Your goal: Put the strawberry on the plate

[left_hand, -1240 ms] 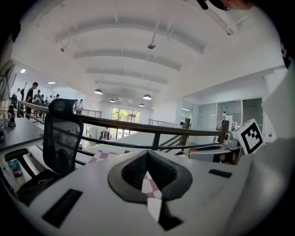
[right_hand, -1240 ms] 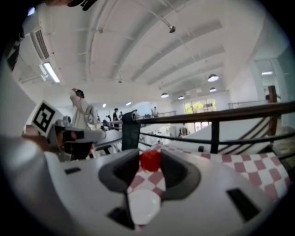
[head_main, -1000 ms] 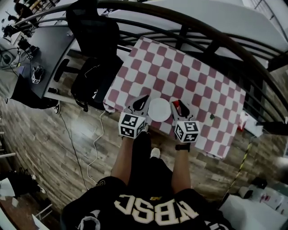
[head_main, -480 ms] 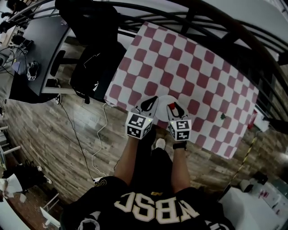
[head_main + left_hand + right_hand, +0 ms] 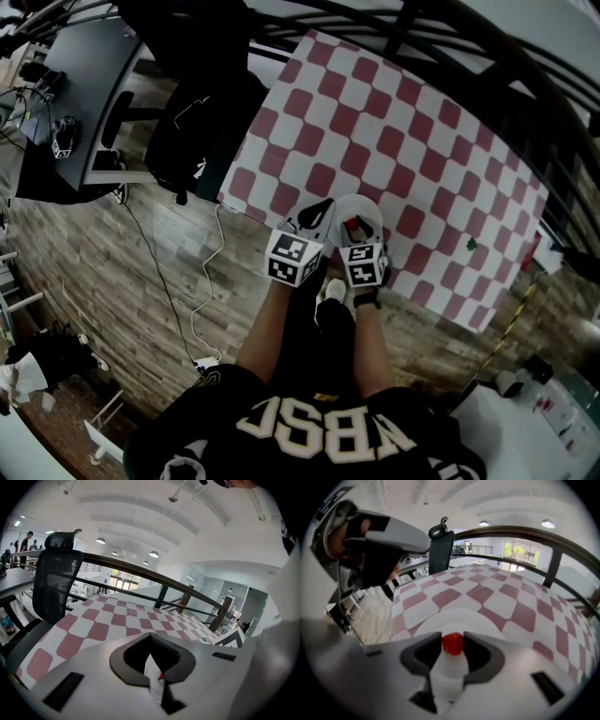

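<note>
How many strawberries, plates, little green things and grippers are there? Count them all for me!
strawberry: 1
plate: 1
small green thing: 1
grippers: 2 (left gripper, right gripper)
Total: 5

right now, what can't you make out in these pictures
Whether the strawberry rests on the plate or hangs above it: right gripper view, the right claw hides its underside.
The small green thing on the checked table: head view, too small to name.
The plate's near rim: head view, the right claw sits over it.
</note>
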The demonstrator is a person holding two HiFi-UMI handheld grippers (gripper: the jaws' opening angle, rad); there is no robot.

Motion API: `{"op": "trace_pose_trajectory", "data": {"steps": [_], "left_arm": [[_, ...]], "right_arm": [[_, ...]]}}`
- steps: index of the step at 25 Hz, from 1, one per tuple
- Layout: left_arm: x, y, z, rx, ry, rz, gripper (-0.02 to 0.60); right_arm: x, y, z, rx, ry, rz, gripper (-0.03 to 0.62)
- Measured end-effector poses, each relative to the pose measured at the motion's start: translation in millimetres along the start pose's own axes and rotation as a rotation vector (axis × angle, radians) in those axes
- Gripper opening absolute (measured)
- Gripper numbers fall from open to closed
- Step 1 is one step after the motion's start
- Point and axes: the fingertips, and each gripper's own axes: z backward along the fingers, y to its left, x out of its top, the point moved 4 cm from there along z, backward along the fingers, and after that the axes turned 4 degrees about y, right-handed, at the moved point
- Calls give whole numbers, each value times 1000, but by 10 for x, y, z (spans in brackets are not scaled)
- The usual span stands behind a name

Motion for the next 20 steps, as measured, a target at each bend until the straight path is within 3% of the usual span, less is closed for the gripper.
{"op": "trace_pose_trajectory", "data": {"steps": [9, 14, 17, 20], "left_arm": [[145, 0, 131, 37, -35, -5, 15], [345, -175, 295, 41, -94, -23, 15], [594, -340, 505, 25, -179, -2, 15], [877, -528, 743, 27, -256, -41, 15]], "right_arm": [[62, 5, 59, 27, -16, 22, 183], [316, -162, 456, -10, -140, -2, 186], [523, -257, 829, -48, -249, -15, 186], [765, -326, 1297, -80, -381, -23, 186]]}}
